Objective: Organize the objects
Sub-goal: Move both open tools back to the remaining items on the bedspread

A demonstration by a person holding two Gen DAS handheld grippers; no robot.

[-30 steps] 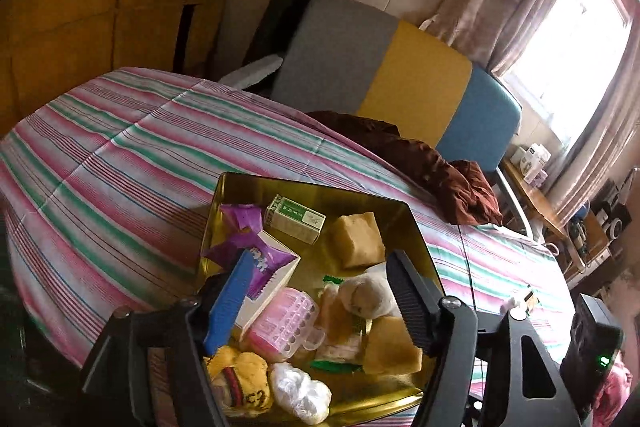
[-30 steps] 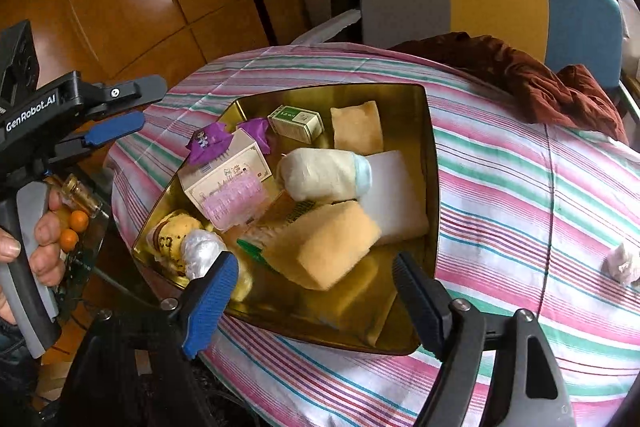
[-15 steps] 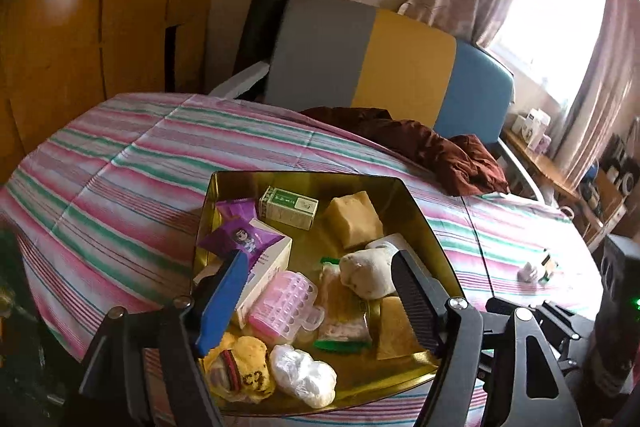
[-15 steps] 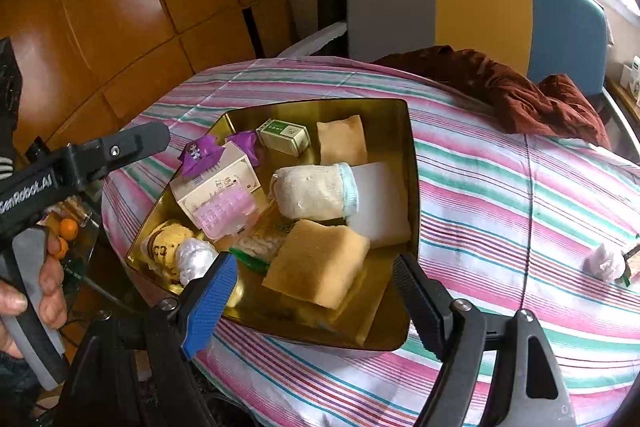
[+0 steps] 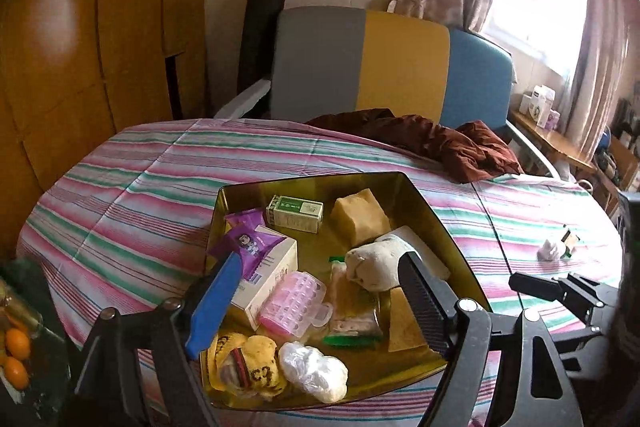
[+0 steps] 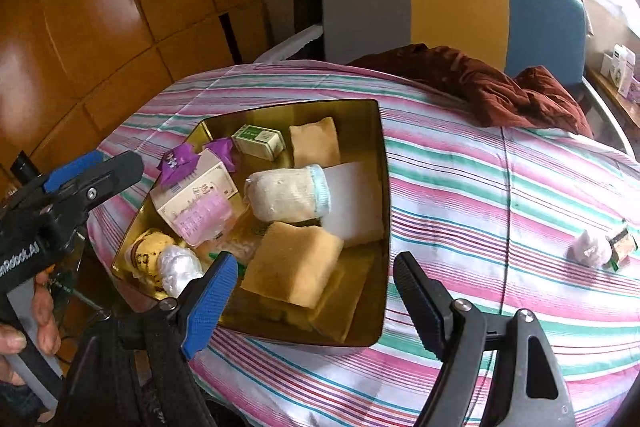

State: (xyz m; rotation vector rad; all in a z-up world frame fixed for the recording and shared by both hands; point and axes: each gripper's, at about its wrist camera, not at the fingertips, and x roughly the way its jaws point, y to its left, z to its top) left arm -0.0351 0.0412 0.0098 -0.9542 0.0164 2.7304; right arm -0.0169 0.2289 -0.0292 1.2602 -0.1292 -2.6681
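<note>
Starting at the left edge of the right wrist view, a hand point(image 6: 24, 327) is seen wrapped around the handle of the left gripper point(image 5: 324, 291), whose jaws are opening with nothing pressed between them; they are held above the near part of the gold tray point(image 6: 380, 187). The tray is set on the striped tablecloth point(image 6: 500, 207). Inside it, from left to right, a yellow sock point(image 6: 148, 251) and a clear plastic wad point(image 6: 178, 267) are found at the near left corner, then a pink plastic case point(image 6: 204, 219) leaning on a white box point(image 6: 192, 191) with purple wrappers point(image 6: 178, 161) on top, a small green box point(image 6: 260, 139) at the far side, a rolled white sock point(image 6: 288, 195) in the middle, and yellow sponges point(image 6: 292, 263). The right gripper point(image 6: 312, 291) is held apart and empty over the tray's near edge. Well to the right, a crumpled tissue point(image 6: 590, 249) is left on the cloth.
</note>
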